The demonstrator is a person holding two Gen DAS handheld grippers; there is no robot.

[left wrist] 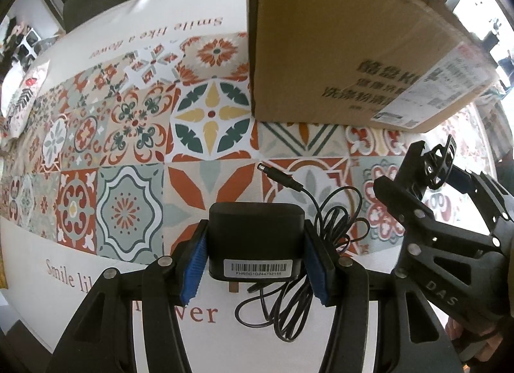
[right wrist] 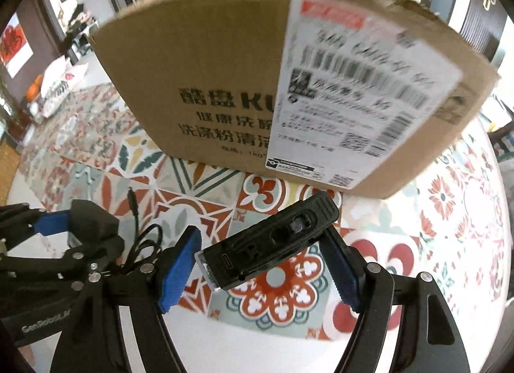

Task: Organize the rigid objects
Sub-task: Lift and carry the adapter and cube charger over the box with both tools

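My left gripper (left wrist: 255,239) is shut on a black power adapter (left wrist: 257,222) with a barcode sticker, its blue pads (left wrist: 196,254) pressing on both sides. The adapter's thin black cable (left wrist: 324,215) trails in loops to the right, and its barrel plug (left wrist: 276,175) lies over the patterned cloth. My right gripper (right wrist: 263,254) grips a black rectangular device (right wrist: 273,238), which lies slanted between the blue pads (right wrist: 180,273). In the left wrist view the right gripper (left wrist: 420,177) holds that device (left wrist: 427,164) at the right. The left gripper (right wrist: 86,228) with the adapter (right wrist: 96,222) shows at the left of the right wrist view.
A large closed cardboard box (left wrist: 337,45) with a shipping label (right wrist: 363,90) stands just beyond both grippers. The table has a tile-patterned cloth (left wrist: 135,122) with white lettered borders. Patterned packets (left wrist: 22,97) lie at its far left end.
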